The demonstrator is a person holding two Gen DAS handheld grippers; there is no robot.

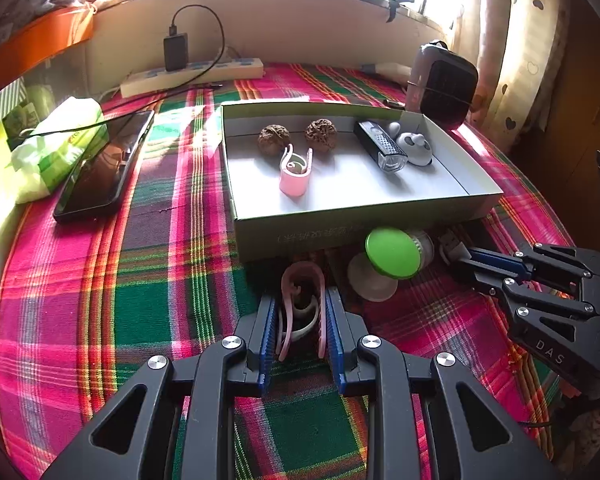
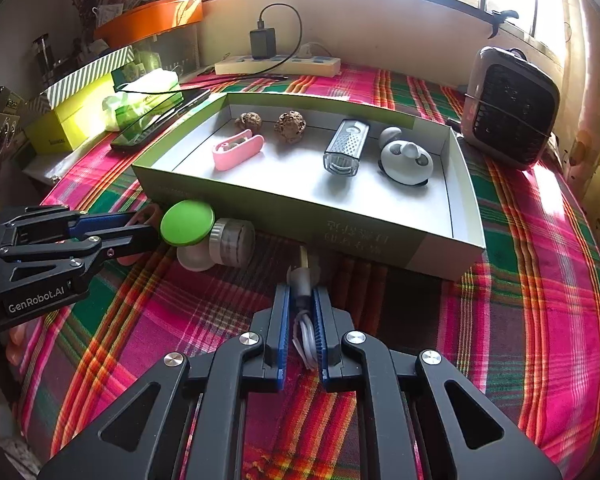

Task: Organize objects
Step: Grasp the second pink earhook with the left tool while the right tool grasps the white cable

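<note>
**Both claws clamped on small items in front of the box**

In the left wrist view, the left claw sits at lower centre, its blue pads closed against a pink clip that lies between them on the plaid cloth of the counter. The clip's curved end pokes out past the fingertips toward the box, which lies just beyond, in the middle of the frame.

In the right wrist view, the right claw at lower centre is clenched on a coiled white cable; the cable's grey plug sticks out ahead of the fingertips, pointing at the near wall of the box.

Between the two claws, just in front of the box, lies a green-lidded jar on its side, with a grey-lidded jar touching it. The left claw's tip is right beside the green lid.

Inside the box, from left to right in the right wrist view: a second pink clip, two walnuts, a bike light and a white earbud case.

A phone lies at the left of the left wrist view, well apart from the box.
</note>
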